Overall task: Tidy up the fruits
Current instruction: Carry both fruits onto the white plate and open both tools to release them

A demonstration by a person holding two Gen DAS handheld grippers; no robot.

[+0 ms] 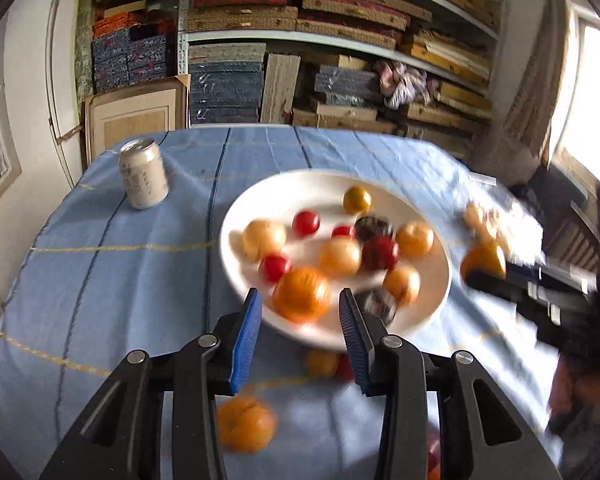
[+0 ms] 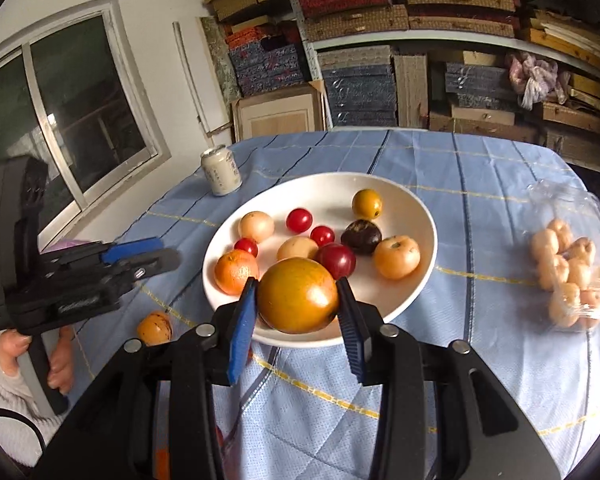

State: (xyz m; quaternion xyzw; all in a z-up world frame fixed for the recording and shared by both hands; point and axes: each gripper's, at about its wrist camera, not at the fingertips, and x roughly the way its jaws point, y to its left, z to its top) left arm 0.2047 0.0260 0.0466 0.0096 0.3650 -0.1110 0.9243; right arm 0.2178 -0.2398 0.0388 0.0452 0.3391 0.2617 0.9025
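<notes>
A large orange-brown fruit (image 2: 298, 296), near-round w/ no clear long axis and no stem end showing, sits pinched between the blue pads of the right hand-held gripper (image 2: 296, 300), held over the near rim of the white plate (image 2: 423, 216). The pads press its left and right flanks, so the jaws stand only as far apart as the fruit is wide. Judged step: carrying it to the plate; best done by lowering it onto a bare patch of plate before letting go, since a round fruit dropped near the edge could roll off.

On the plate lie a tangerine (image 2: 236, 271), red cherry-size fruits, a dark plum and pale yellow ones. A small orange fruit (image 2: 154, 327) lies loose on the blue-check table (image 2: 479, 168), left of the plate.

The left hand-held gripper (image 1: 299, 320), seen from its own camera, is part-open w/ nothing between its pads; the view is blurred. A drinks can (image 2: 220, 171) stands beyond the plate; a clear bag of pale fruits (image 2: 567, 272) lies to the right.
</notes>
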